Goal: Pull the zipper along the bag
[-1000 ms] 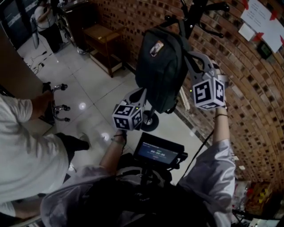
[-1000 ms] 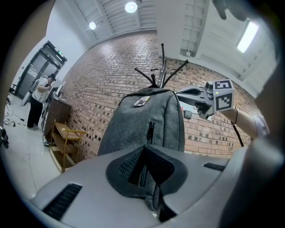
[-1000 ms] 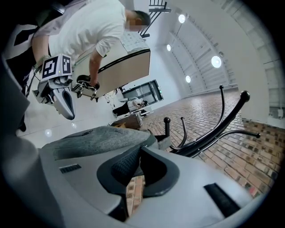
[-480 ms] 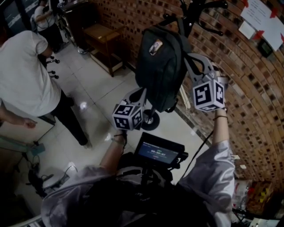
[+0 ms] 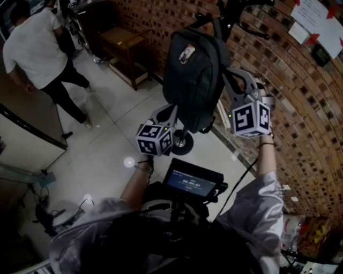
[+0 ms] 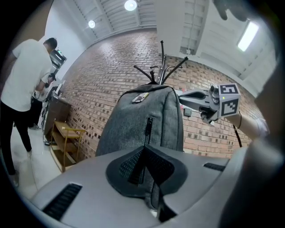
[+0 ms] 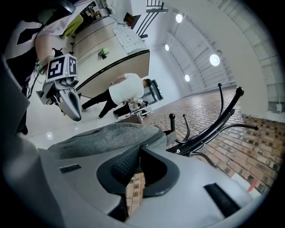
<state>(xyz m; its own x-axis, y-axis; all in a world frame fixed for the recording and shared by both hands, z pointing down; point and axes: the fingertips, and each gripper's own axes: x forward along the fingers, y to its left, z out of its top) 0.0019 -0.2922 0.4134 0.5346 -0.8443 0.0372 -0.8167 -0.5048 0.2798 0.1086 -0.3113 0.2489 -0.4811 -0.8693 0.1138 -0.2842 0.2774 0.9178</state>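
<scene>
A dark grey backpack (image 5: 193, 75) hangs upright from a black coat rack (image 5: 230, 16). My left gripper (image 5: 174, 113) reaches up to the bag's lower left corner. In the left gripper view its jaws (image 6: 143, 151) are shut on a fold of the bag's grey fabric, below the front pocket's zipper (image 6: 148, 127). My right gripper (image 5: 228, 70) meets the bag's right side near the top. In the right gripper view its tips (image 7: 141, 149) pinch a small zipper pull at the bag's edge (image 7: 107, 138). Those jaws are opening slightly, and brick shows through the gap lower down.
A brick wall (image 5: 300, 107) runs close behind the rack. The rack's round base (image 5: 182, 144) stands on the tiled floor below the bag. A wooden shelf (image 5: 126, 48) sits against the wall at the left. A person in a white shirt (image 5: 37, 48) stands at the far left.
The person in the white shirt has walked from my near left to the far upper left. The bag and both grippers have hardly moved.
</scene>
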